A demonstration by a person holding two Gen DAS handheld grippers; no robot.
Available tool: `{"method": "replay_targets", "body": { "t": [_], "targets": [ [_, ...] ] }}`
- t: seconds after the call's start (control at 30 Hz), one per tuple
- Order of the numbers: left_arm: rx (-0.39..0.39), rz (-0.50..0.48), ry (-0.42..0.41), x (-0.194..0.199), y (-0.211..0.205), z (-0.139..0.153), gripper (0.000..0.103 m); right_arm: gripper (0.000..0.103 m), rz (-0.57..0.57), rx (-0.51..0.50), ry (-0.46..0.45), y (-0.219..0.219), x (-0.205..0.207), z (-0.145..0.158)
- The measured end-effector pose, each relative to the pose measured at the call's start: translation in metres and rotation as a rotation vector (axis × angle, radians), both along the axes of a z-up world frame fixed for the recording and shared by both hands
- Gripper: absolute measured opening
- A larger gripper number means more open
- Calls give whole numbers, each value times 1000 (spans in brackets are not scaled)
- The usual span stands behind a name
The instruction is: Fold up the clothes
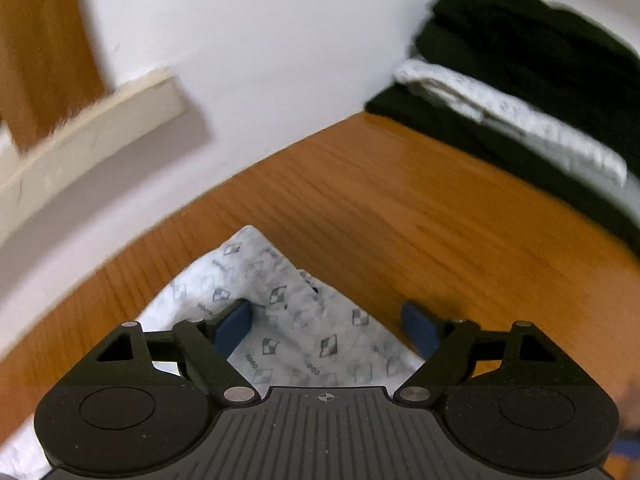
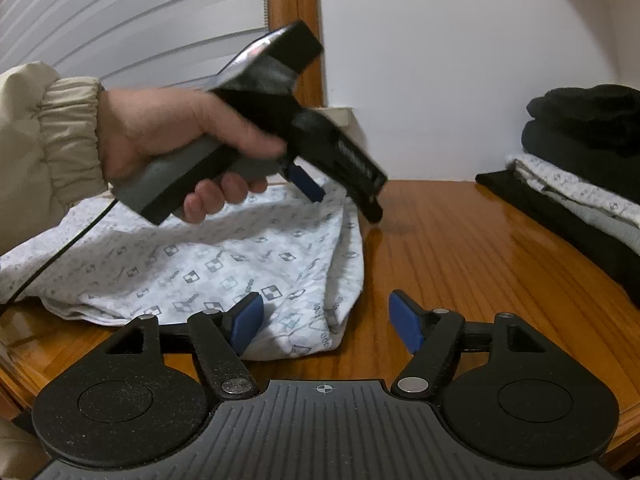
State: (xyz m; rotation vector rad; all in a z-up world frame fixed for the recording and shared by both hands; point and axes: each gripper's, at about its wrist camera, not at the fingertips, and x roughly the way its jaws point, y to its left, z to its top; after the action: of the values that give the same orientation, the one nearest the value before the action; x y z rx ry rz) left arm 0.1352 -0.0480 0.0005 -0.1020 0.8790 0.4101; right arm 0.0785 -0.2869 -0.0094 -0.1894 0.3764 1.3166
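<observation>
A white garment with a grey checker print (image 2: 192,264) lies folded on the wooden table (image 2: 460,248); it also shows in the left wrist view (image 1: 296,320). My left gripper (image 1: 328,324) is open and empty, hovering over the garment's far corner; in the right wrist view it (image 2: 344,196) is held in a hand above the cloth's far right edge. My right gripper (image 2: 326,322) is open and empty, just above the garment's near right corner.
A stack of folded black and white clothes (image 2: 580,168) sits at the table's right against the white wall; it also shows in the left wrist view (image 1: 520,100). A wooden frame (image 2: 294,12) and a shutter (image 2: 120,20) stand behind. A cable (image 2: 52,256) crosses the garment's left.
</observation>
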Motion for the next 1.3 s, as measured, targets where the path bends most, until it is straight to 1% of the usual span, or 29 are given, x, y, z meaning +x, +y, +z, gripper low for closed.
{"method": "replay_targets", "body": {
  "t": [0.03,0.07,0.1,0.13,0.17,0.2,0.23,0.3,0.4,0.5,0.63,0.73,0.87,0.93,1.0,1.07,1.17,1.2,1.23,1.27,1.3],
  "targets": [
    [9,-9,-12,-2,-2,-1,84,69,-1,0,-1,0,0,0],
    [1,-19,-25,-4,-1,0,81,69,-1,0,-1,0,0,-1],
    [-7,-28,-37,-7,0,0,67,69,0,0,0,0,0,-1],
    [-11,-33,-48,-10,2,1,45,69,0,0,1,0,0,-1],
    [2,-18,-52,-12,4,2,31,69,0,1,4,0,1,0],
    [-12,-14,-62,-17,9,4,20,69,1,2,8,0,1,0],
    [-30,-9,-74,-22,14,6,17,69,1,2,12,1,2,0],
    [-114,0,-138,-38,27,13,12,70,5,3,22,2,2,2],
    [-215,-5,-262,-74,39,34,11,70,22,5,40,7,3,5],
    [-275,-15,-329,-104,48,47,11,69,38,6,58,11,3,8],
    [-304,-4,-368,-133,54,53,11,69,53,9,63,22,3,15],
    [-319,2,-392,-146,57,51,11,69,59,-4,78,29,5,22],
    [-341,-2,-420,-153,59,48,11,70,79,-72,93,42,13,24],
    [-344,-12,-423,-153,58,47,11,71,89,-109,93,50,16,22],
    [-349,-19,-422,-147,57,45,11,77,97,-132,94,56,20,20],
    [-352,-23,-412,-138,56,42,12,80,105,-148,96,60,22,22],
    [-327,-18,-370,-121,55,41,14,80,123,-165,113,65,25,24],
    [-308,-18,-346,-113,54,41,14,80,127,-163,114,64,25,23],
    [-288,-19,-323,-104,52,41,21,79,129,-159,114,63,25,23],
    [-266,-19,-298,-95,50,41,26,74,132,-155,112,62,24,23],
    [-233,-21,-265,-83,46,41,34,67,134,-144,119,58,23,22]
  ]
}}
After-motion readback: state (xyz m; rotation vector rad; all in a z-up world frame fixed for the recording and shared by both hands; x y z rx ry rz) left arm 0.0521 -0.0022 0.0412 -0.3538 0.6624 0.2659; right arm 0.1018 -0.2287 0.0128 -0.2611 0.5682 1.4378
